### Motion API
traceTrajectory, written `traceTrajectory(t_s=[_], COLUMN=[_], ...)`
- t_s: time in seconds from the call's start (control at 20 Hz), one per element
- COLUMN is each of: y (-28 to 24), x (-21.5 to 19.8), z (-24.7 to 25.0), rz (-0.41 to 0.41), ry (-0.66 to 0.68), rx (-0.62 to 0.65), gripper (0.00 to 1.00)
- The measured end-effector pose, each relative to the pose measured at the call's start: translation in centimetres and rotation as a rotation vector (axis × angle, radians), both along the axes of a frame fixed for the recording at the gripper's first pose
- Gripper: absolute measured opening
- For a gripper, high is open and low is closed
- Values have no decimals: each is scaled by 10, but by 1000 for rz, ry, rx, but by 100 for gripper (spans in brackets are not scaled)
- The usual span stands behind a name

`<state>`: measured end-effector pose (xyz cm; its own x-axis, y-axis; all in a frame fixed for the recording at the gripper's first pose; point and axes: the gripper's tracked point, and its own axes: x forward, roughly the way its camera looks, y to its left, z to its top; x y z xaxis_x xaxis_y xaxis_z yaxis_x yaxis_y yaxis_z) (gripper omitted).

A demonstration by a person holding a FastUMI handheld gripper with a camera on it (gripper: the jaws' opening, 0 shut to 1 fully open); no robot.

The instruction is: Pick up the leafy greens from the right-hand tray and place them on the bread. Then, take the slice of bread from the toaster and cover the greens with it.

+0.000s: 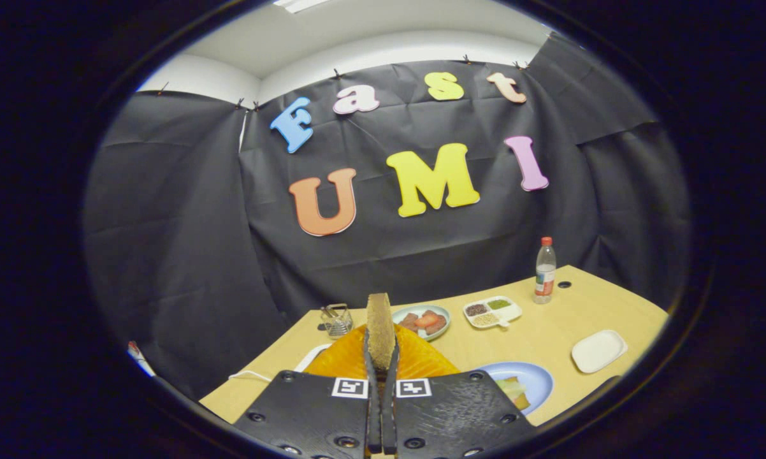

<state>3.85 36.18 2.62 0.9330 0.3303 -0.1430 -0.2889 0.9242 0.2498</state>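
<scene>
While the claw (381,357) is gripping a slice of bread (380,330) upright between both fingers, the wooden bench (549,331) is stretching out beyond it. Just behind the slice, an orange toaster (415,360) is sitting close to the fingers. To the right of the fingers, a blue plate (536,379) is carrying bread with leafy greens (512,389) on top. Further right, a white tray (598,350) is lying. Beyond the toaster, a plate of food (424,320), a divided dish (492,311) and a wire holder (337,319) are standing, and a bottle (545,271) is standing near the wall.
</scene>
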Motion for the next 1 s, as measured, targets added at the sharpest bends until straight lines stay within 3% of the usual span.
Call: traceTrajectory(t_s=[0.35,0.8,1.0], y=[-42,-64,-83], x=[19,44,53], z=[-72,-132,-159], rz=[-61,-106,-136], ry=[120,230,260], rx=[-1,184,179], gripper=[1,1,1])
